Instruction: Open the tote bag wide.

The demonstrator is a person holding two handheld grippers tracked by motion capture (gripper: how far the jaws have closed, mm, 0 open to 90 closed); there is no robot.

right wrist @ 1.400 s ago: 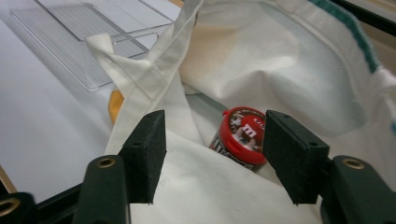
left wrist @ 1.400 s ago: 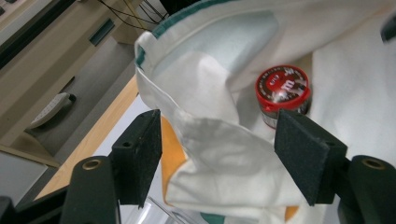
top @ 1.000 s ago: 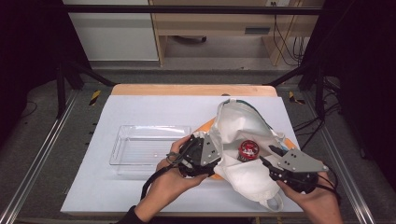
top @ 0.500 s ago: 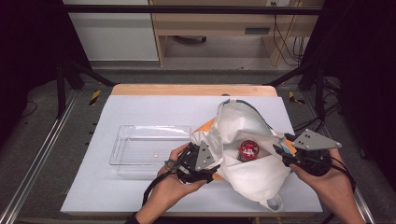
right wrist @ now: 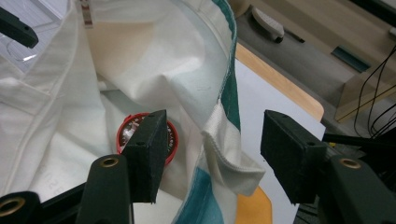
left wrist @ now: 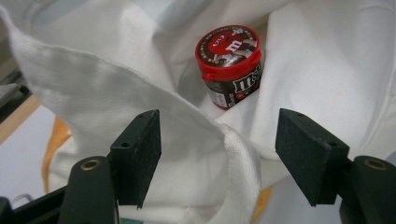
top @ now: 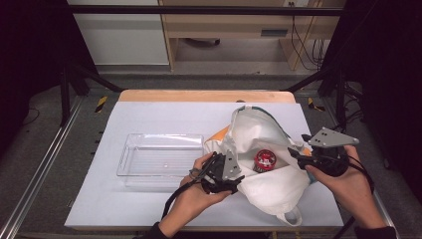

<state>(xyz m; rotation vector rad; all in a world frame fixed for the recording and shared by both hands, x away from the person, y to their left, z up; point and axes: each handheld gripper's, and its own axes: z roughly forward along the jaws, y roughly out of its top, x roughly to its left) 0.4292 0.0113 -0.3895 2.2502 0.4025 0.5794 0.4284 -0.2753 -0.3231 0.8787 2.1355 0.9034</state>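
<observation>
A white cloth bag [top: 259, 127] lies open on the table's right half. Inside it stands a small brown candy tub with a red lid [top: 264, 159], which shows from close up in the left gripper view [left wrist: 231, 65]. My left gripper [top: 239, 180] is at the bag's near left rim, open, with the hem lying loose between its pads [left wrist: 140, 154]. My right gripper [top: 297, 154] is at the bag's right rim. Its jaws have just been opening and now stand open astride the rim and a folded strap [right wrist: 224, 149]. The red lid [right wrist: 124, 134] peeks out beside its left jaw.
A clear plastic tray [top: 164, 135] sits empty left of the bag on the pale sheet [top: 149, 209]. Metal rails [top: 35, 174] run along both sides of the table. A wooden strip [top: 199, 95] edges the far side, with a shelf and cables beyond.
My right gripper has moved from the bag's near right side up to its right rim and opened wider. My left gripper has sunk slightly towards the bag's near left rim.
</observation>
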